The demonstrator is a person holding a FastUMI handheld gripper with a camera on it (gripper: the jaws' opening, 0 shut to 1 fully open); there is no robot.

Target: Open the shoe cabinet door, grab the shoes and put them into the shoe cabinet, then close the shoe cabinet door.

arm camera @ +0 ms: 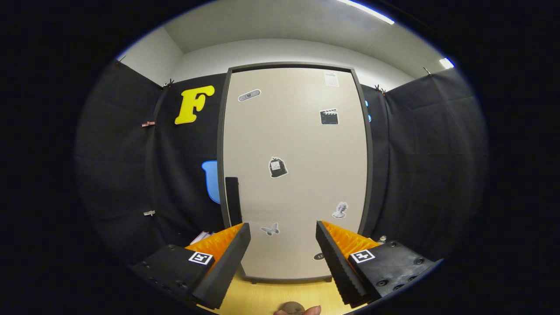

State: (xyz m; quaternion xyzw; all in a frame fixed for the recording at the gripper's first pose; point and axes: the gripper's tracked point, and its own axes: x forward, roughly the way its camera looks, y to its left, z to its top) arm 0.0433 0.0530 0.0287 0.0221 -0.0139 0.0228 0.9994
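**A:** What am I facing from here?

**B:** I see the shoe cabinet (294, 175) standing upright on the wooden floor (280, 295), its long axis vertical, its door turned flat toward my tool. It sits against the back of the booth, beyond the fingers.

**A:** And its look?

**B:** A pale beige door in a dark grey frame, shut as far as I can tell. A dark vertical handle (233, 200) sits low on its left edge. Small stickers dot the panel: a clapperboard (329, 117), a dark bag shape (278, 167), a bust (340, 210), a butterfly (270, 229).

**A:** The tool?

**B:** My tool (283, 245) is released, fingers spread wide apart with nothing between them, short of the door's lower part.
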